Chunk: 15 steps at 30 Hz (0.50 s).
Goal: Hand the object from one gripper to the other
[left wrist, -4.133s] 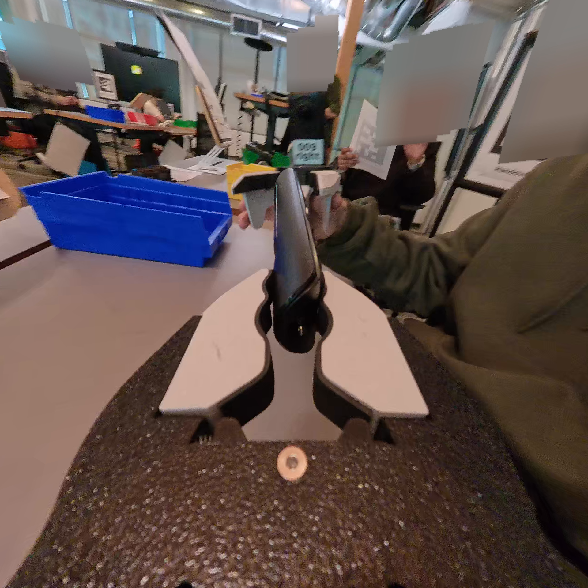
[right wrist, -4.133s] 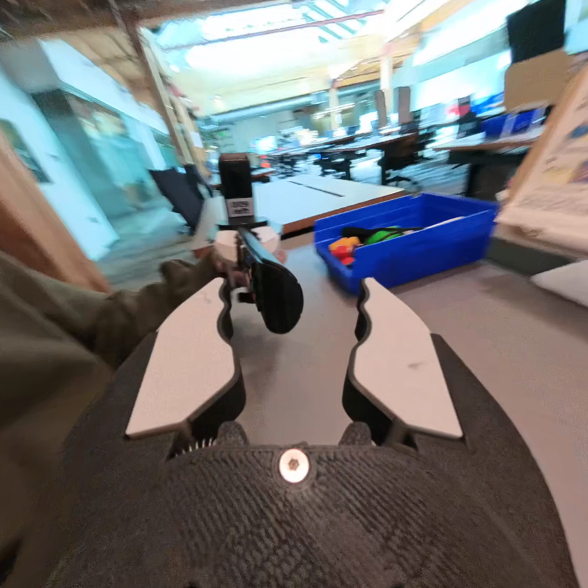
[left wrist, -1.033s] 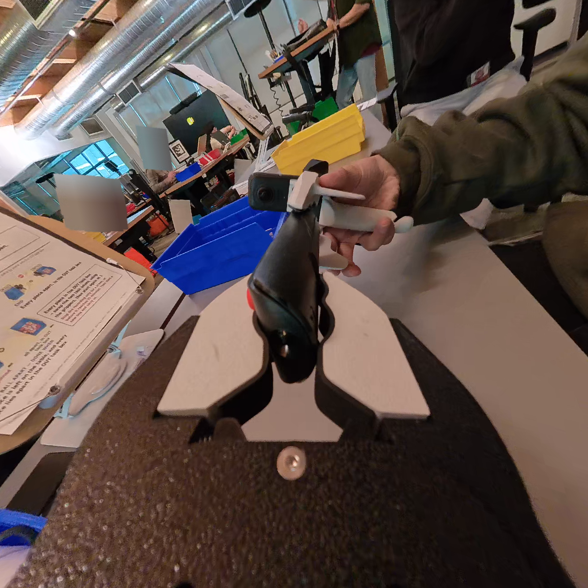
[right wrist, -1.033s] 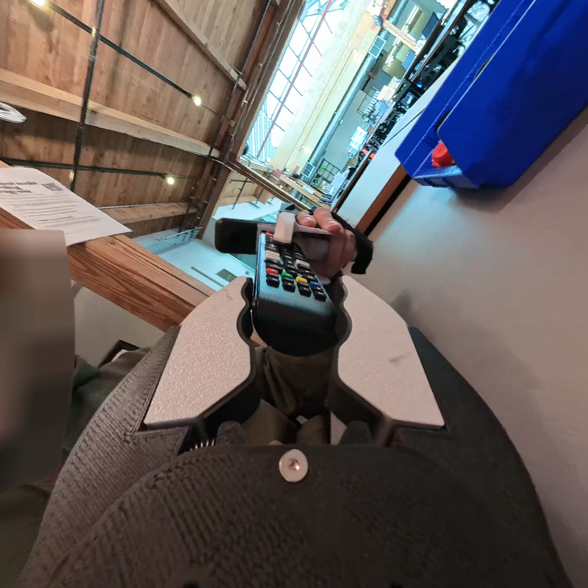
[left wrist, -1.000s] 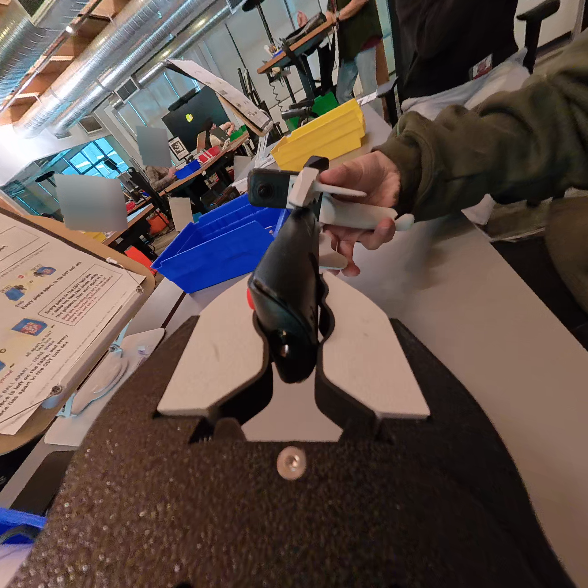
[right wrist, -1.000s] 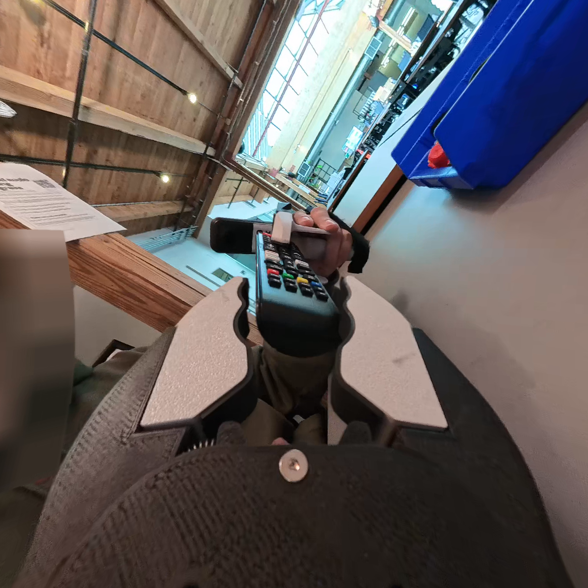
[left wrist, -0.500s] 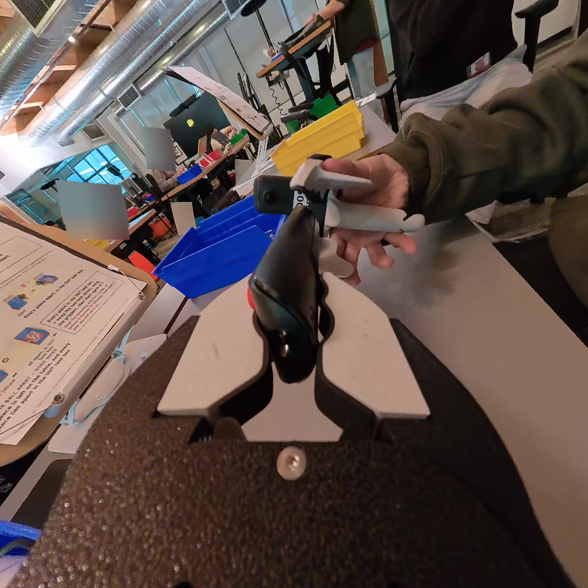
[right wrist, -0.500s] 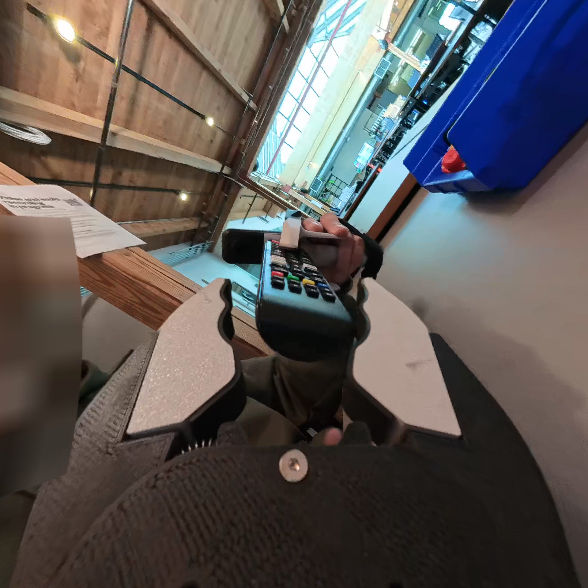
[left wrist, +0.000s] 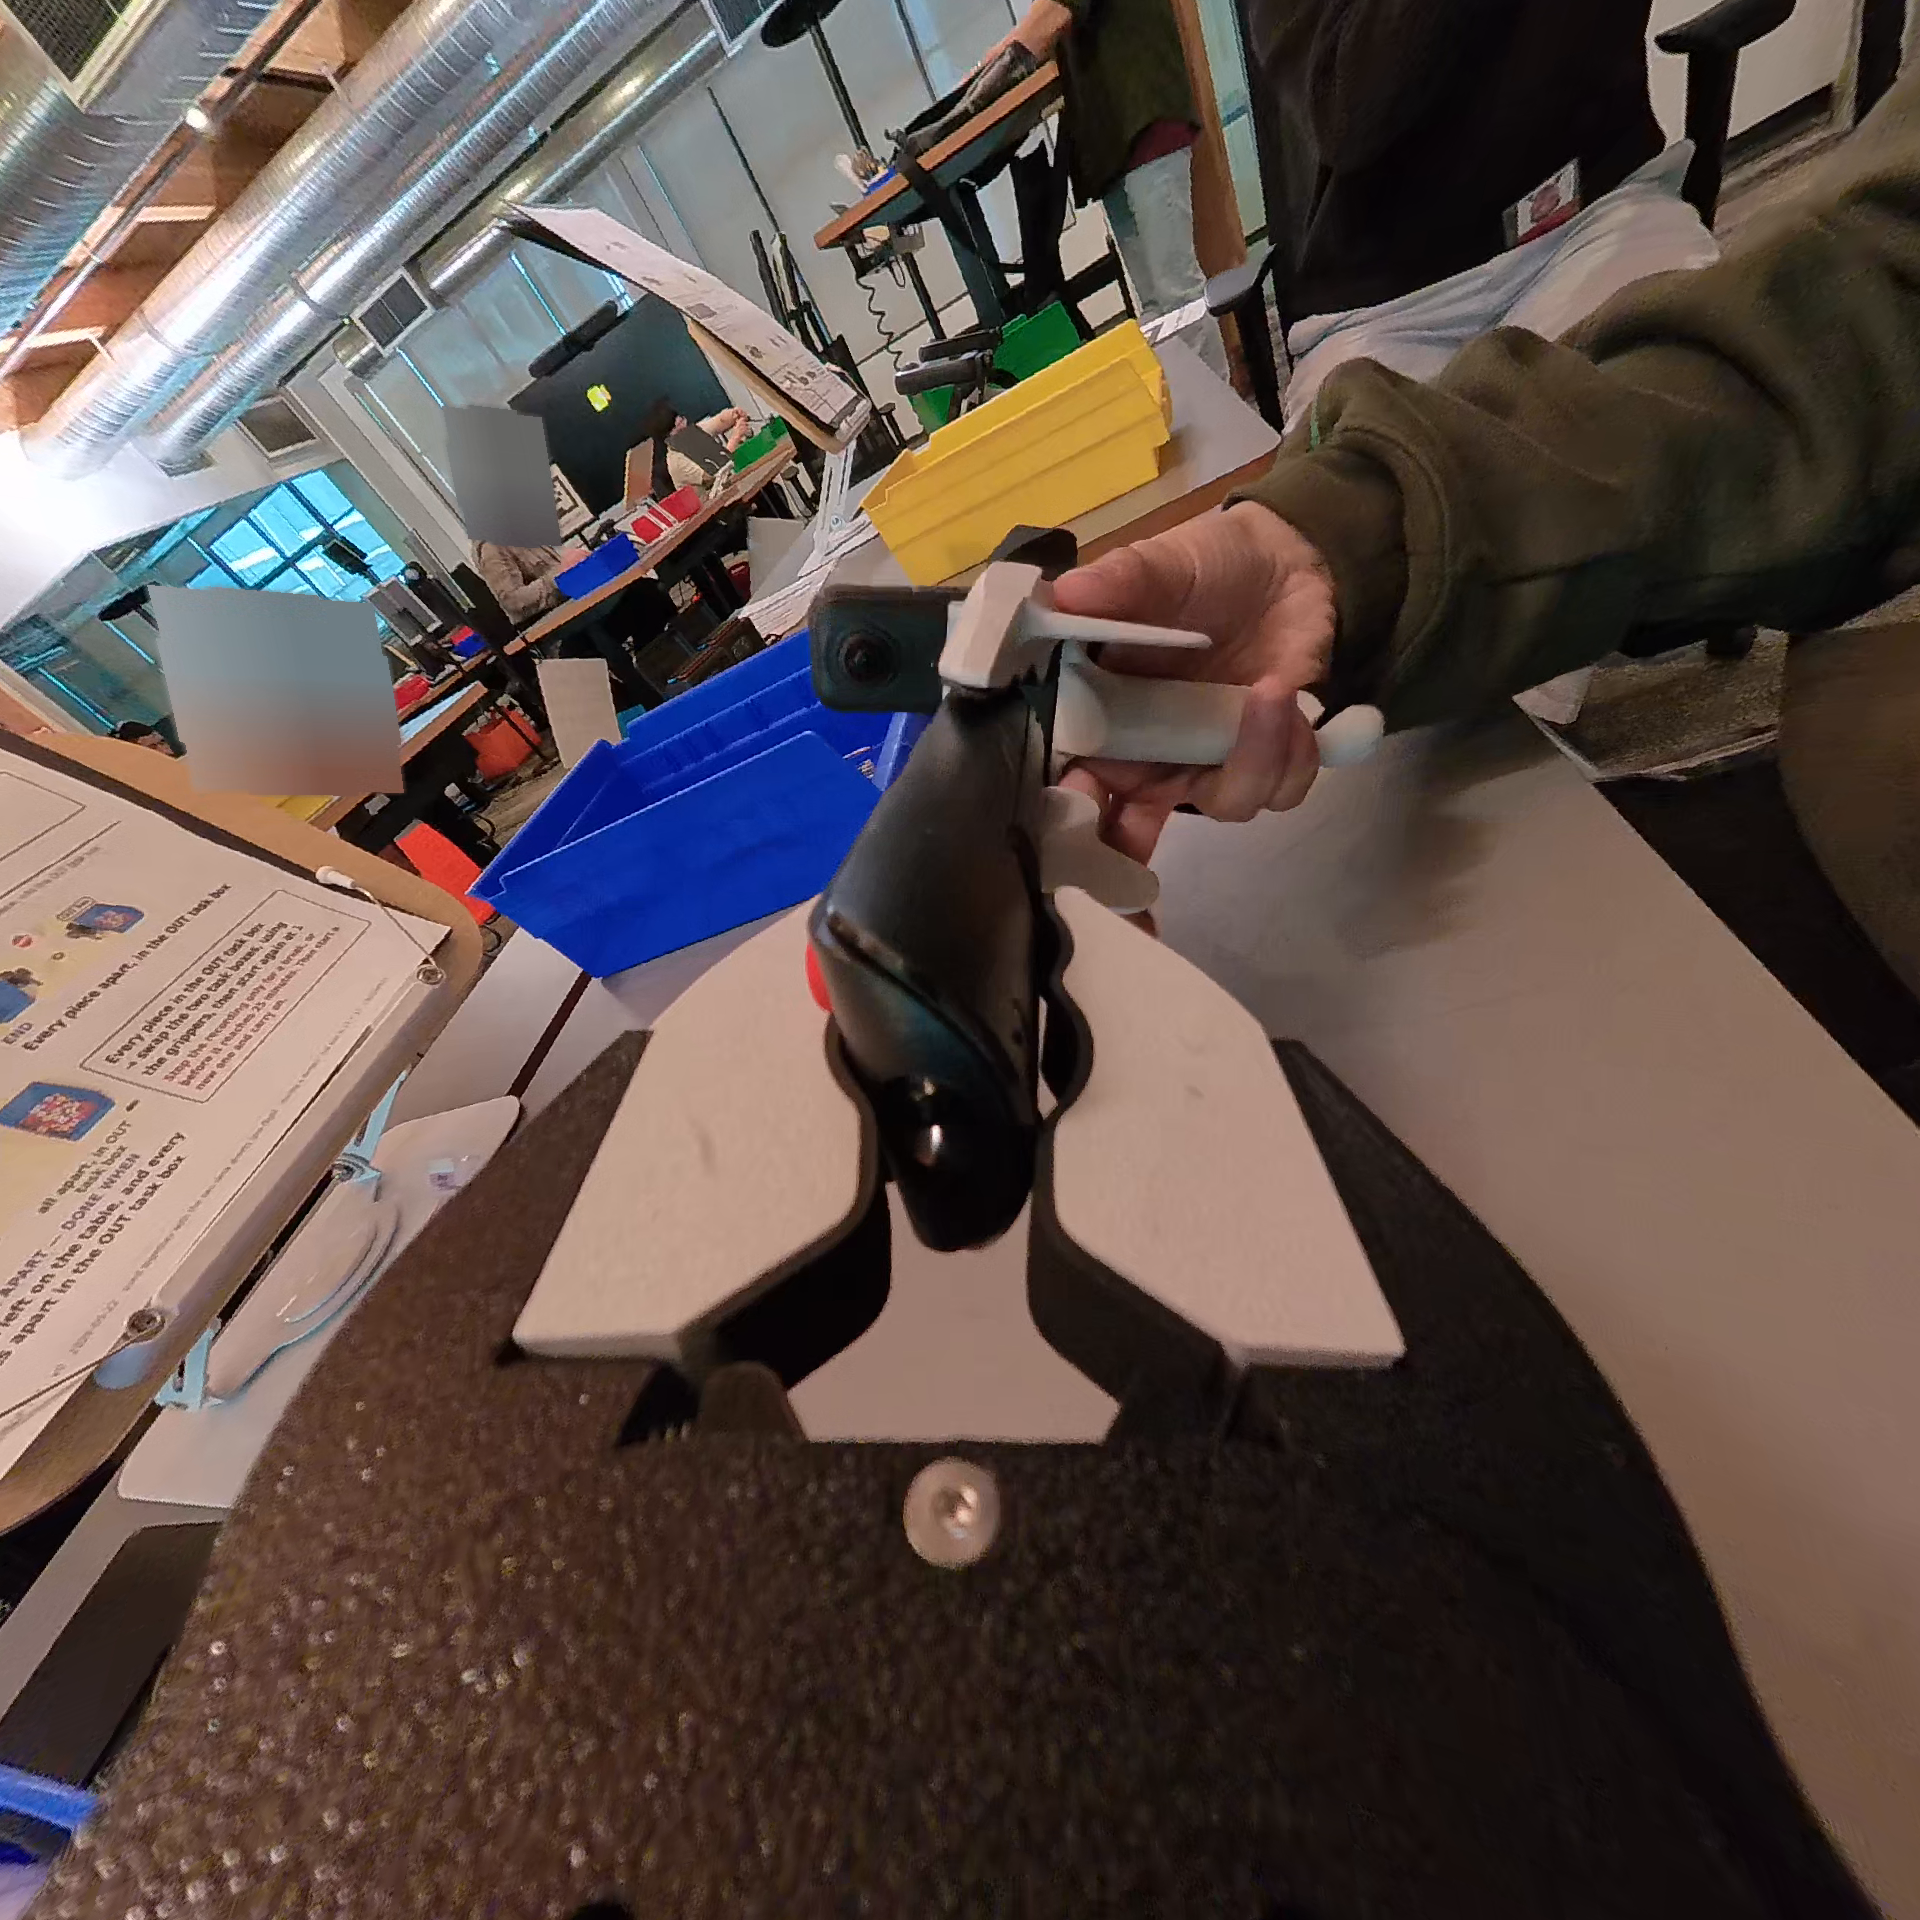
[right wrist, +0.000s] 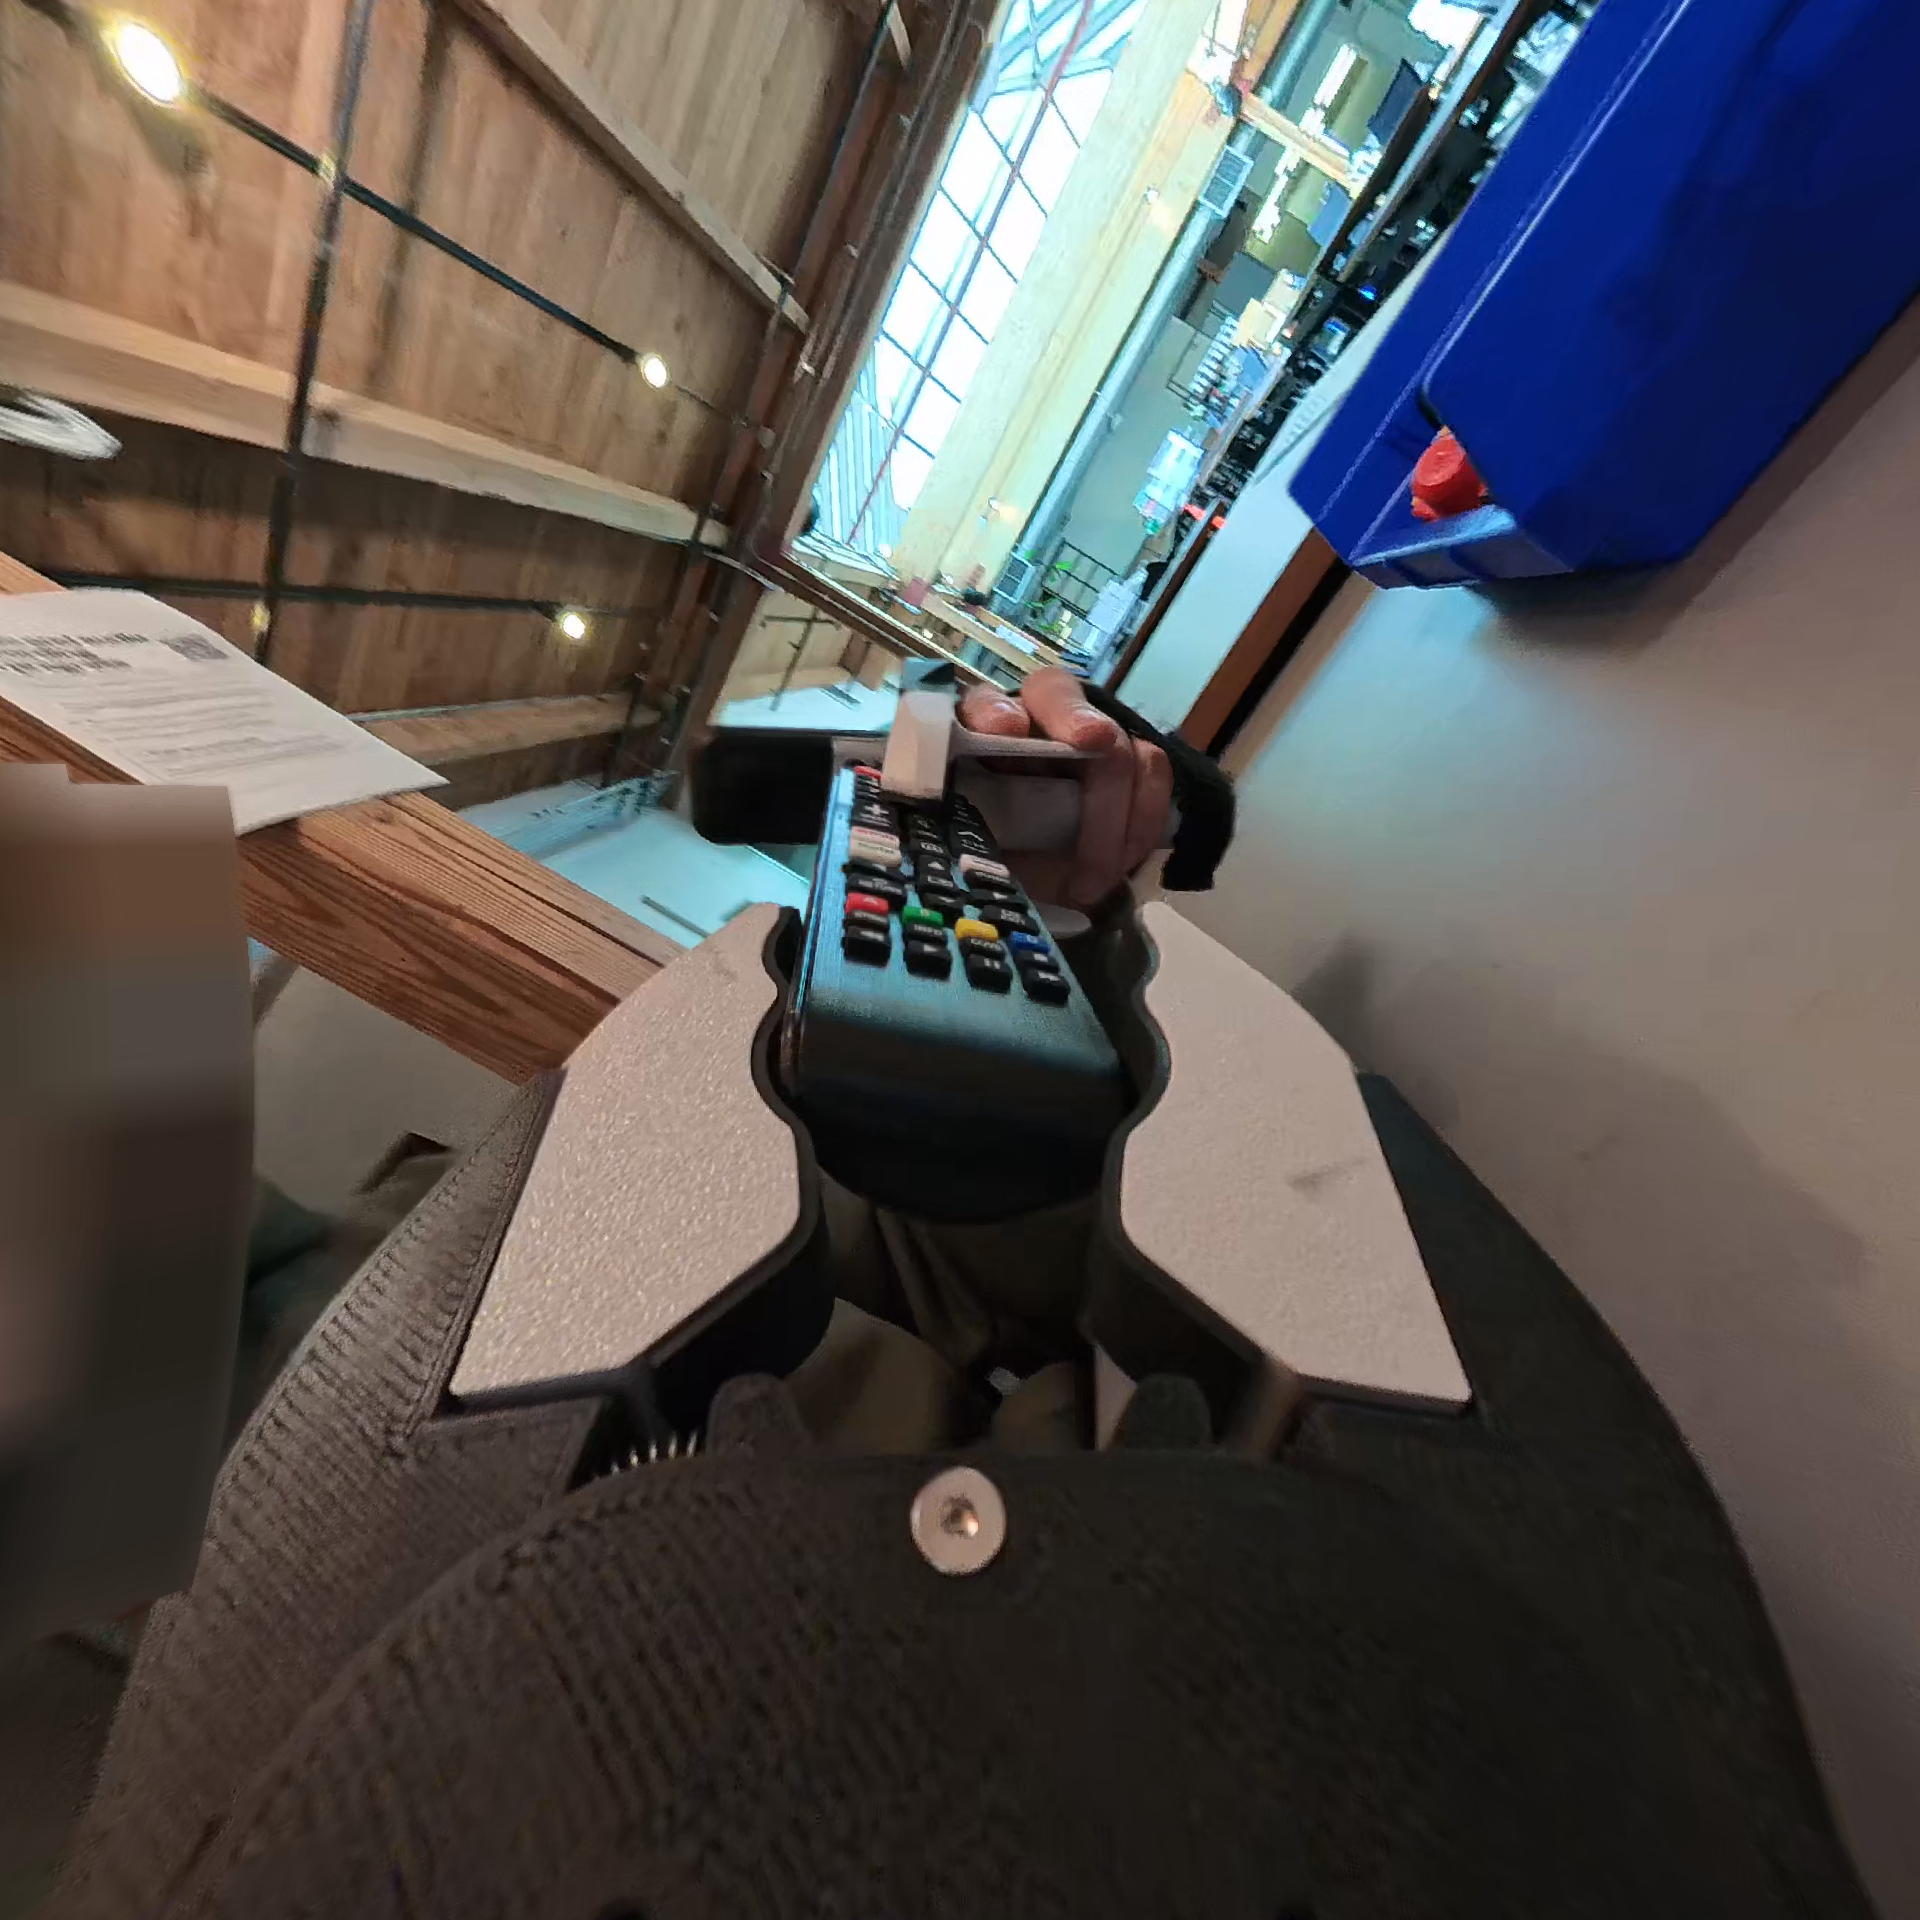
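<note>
1. My left gripper (left wrist: 945,940) is clamped on one end of the remote (left wrist: 940,831). Both pale fingers press its sides, and it sits edge-on between them.
2. My right gripper (right wrist: 961,925) is closed on the opposite end. Its left finger lies against one long edge and its right finger meets the other, so the remote is pinched from both ends at once.
3. The remote hangs in the air above the grey table (left wrist: 1507,1039), touching nothing but the two grippers.
4. Its long axis runs straight from one gripper to the other. In the left wrist view it points away from me and rises slightly toward my right hand (left wrist: 1195,665).
5. In the left wrist view the glossy black back faces right. A red button (left wrist: 816,982) bulges out on the left side, at the end held there.
6. In the right wrist view the keypad faces the camera. The plain, buttonless end sits between these fingers, and the rows of keys run away toward the far gripper.
7. A row of red, green, yellow and blue keys (right wrist: 940,925) is visible. The lettering on the keys is too small to read, and I cannot make out a brand.
8. A printed instruction board (left wrist: 156,1039) with text and small pictures stands at the left. A printed sheet (right wrist: 208,707) lies on a wooden beam in the right wrist view.
9. A blue bin (left wrist: 675,831) stands on the table beyond the remote, with a yellow bin (left wrist: 1018,457) farther back.
</note>
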Each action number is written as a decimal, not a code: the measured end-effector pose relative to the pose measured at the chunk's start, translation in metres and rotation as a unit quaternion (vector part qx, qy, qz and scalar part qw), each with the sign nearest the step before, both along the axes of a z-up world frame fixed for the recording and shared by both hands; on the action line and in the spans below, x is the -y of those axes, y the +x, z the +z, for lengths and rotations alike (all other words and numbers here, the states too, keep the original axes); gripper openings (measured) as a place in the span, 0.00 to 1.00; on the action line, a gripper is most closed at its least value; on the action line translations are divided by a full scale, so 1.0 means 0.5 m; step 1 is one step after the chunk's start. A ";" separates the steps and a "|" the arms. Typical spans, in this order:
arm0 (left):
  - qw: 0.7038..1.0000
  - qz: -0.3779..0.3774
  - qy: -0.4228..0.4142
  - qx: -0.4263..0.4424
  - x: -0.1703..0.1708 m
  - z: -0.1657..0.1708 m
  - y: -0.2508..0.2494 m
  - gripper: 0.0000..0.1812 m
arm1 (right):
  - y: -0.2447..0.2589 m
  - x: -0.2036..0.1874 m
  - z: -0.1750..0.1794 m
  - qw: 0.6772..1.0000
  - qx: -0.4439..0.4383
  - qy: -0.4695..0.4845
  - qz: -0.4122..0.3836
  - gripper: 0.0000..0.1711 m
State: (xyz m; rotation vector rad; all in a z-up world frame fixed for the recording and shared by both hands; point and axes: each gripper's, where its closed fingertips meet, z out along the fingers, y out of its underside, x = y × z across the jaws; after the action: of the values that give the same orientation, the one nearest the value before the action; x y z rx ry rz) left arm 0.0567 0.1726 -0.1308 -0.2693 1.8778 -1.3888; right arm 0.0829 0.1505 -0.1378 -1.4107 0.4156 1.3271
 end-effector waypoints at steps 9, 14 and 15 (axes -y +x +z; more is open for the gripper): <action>1.000 0.002 0.005 0.010 0.005 0.007 -0.003 0.15 | -0.004 0.002 0.010 1.000 0.016 0.015 -0.008 0.35; 1.000 0.004 -0.007 0.006 0.000 0.006 0.006 0.15 | 0.007 -0.005 0.014 0.999 0.013 0.025 -0.027 0.35; 1.000 0.005 -0.006 0.009 0.000 0.009 0.005 0.15 | 0.007 -0.004 0.016 0.999 0.025 0.031 -0.026 0.34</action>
State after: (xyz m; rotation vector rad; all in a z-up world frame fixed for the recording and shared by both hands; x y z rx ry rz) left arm 0.0593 0.1727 -0.1262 -0.2715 1.8520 -1.3922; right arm 0.0862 0.1524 -0.1296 -1.3699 0.3716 1.2501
